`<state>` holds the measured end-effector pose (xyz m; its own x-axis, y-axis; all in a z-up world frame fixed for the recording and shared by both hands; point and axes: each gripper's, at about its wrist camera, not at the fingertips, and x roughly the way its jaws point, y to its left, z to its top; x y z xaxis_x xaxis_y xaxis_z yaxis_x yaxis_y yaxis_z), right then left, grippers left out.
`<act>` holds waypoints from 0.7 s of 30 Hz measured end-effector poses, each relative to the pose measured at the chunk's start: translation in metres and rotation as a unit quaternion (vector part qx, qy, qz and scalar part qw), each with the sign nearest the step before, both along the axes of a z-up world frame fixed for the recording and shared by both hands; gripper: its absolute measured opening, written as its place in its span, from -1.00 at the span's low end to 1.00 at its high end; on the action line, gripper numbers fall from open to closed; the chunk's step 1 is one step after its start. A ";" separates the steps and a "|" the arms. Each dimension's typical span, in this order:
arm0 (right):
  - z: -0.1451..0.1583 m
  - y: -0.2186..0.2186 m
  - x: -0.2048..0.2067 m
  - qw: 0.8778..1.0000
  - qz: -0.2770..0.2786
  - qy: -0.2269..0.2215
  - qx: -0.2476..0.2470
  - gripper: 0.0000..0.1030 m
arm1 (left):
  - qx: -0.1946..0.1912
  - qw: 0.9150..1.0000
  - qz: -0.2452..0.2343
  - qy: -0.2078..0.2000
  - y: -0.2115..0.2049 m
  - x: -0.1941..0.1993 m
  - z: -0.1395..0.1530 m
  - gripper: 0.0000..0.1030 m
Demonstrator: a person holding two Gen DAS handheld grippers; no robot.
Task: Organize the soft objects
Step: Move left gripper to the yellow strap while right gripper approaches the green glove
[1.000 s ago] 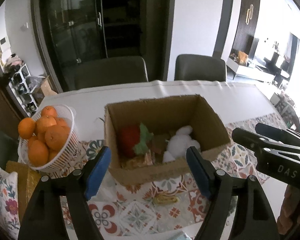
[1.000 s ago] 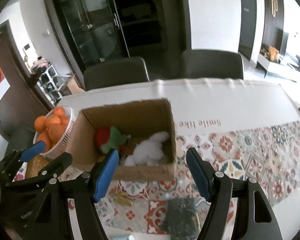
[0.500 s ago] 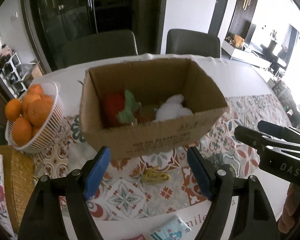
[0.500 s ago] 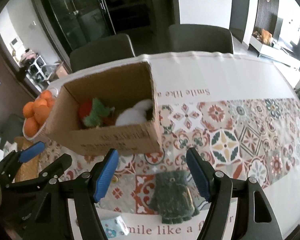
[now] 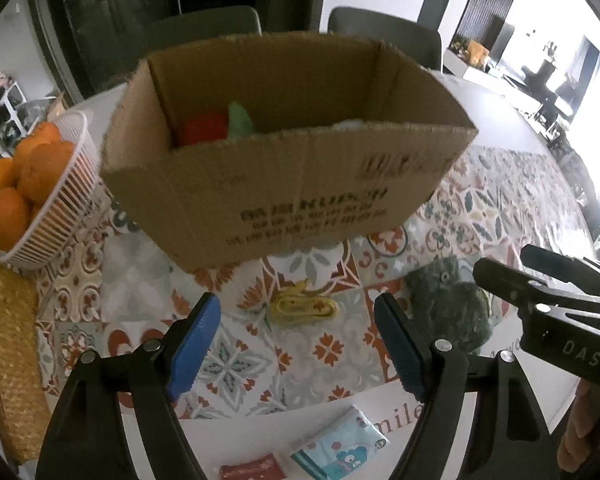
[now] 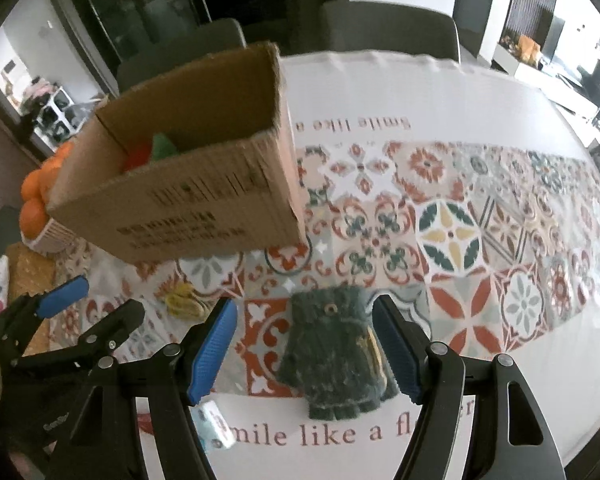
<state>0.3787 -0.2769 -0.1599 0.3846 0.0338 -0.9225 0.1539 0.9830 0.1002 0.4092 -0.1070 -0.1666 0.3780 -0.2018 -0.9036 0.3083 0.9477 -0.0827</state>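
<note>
A cardboard box (image 5: 292,196) stands on the patterned tablecloth and also shows in the right wrist view (image 6: 188,200). Inside it I see a red and green plush (image 5: 216,128). A dark green knitted glove (image 6: 336,356) lies on the cloth, between the fingers of my open right gripper (image 6: 304,352), just below them. It also shows in the left wrist view (image 5: 448,304). A small yellow folded cloth (image 5: 304,306) lies in front of the box, just beyond my open, empty left gripper (image 5: 296,344).
A white basket of oranges (image 5: 32,192) stands left of the box. A woven yellow mat (image 5: 8,360) lies at the left edge. A tissue packet (image 5: 340,444) and a red packet (image 5: 252,470) lie at the near table edge. Two chairs (image 6: 388,32) stand behind the table.
Both grippers have dropped lower and pulled back toward the near edge of the table. The box now looms higher, and the glove sits between the right fingers.
</note>
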 end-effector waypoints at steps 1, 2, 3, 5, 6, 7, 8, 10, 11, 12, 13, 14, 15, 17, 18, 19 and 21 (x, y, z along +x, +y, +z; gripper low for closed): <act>-0.006 -0.001 0.000 1.000 -0.002 0.010 0.002 0.38 | 0.001 1.000 -0.002 0.002 -0.001 0.000 -0.002 0.53; -0.010 -0.002 -0.001 1.000 -0.004 0.017 0.003 0.38 | 0.004 1.000 -0.003 0.006 -0.003 0.000 -0.006 0.53; -0.014 -0.003 -0.001 1.000 -0.006 0.023 0.002 0.38 | 0.005 1.000 -0.004 0.009 -0.003 0.000 -0.010 0.53; -0.023 -0.004 -0.002 0.999 -0.007 0.038 0.001 0.38 | -0.001 1.000 -0.005 0.014 -0.003 -0.001 -0.016 0.53; -0.026 -0.004 -0.003 0.999 -0.008 0.042 0.000 0.38 | -0.002 1.000 -0.005 0.014 -0.003 -0.002 -0.020 0.53; -0.029 -0.004 -0.004 0.999 -0.008 0.046 0.000 0.38 | -0.003 1.000 -0.005 0.015 -0.003 -0.002 -0.022 0.53; -0.033 -0.003 -0.006 0.999 -0.008 0.050 0.000 0.38 | -0.003 1.000 -0.006 0.016 -0.003 -0.003 -0.025 0.53; -0.040 -0.002 -0.009 0.998 -0.006 0.057 -0.004 0.38 | -0.002 1.000 -0.005 0.019 -0.002 -0.004 -0.031 0.53; -0.042 -0.001 -0.010 0.998 -0.002 0.059 -0.007 0.38 | -0.002 1.000 -0.004 0.021 -0.002 -0.005 -0.034 0.53; -0.045 -0.001 -0.011 0.998 0.000 0.061 -0.012 0.38 | 0.000 1.000 -0.003 0.023 -0.002 -0.006 -0.037 0.53; -0.048 -0.001 -0.012 0.998 0.001 0.065 -0.015 0.38 | 0.001 1.000 -0.004 0.025 -0.002 -0.008 -0.041 0.53; -0.050 -0.001 -0.013 0.998 0.002 0.067 -0.016 0.38 | 0.003 1.000 -0.005 0.028 -0.002 -0.008 -0.044 0.53; -0.051 -0.002 -0.013 0.998 0.002 0.068 -0.017 0.38 | 0.004 1.000 -0.006 0.031 -0.003 -0.009 -0.046 0.53; -0.054 -0.004 -0.014 0.997 -0.002 0.070 -0.015 0.38 | 0.002 0.999 -0.009 0.037 -0.004 -0.009 -0.051 0.53; -0.055 -0.005 -0.014 0.998 -0.003 0.068 -0.014 0.38 | 0.001 0.999 -0.009 0.038 -0.005 -0.009 -0.052 0.53; -0.056 -0.005 -0.014 0.998 -0.002 0.066 -0.016 0.39 | 0.001 0.999 -0.010 0.039 -0.006 -0.009 -0.054 0.53; -0.058 -0.005 -0.013 0.997 0.001 0.067 -0.026 0.64 | 0.003 0.999 -0.009 0.041 -0.007 -0.008 -0.056 0.53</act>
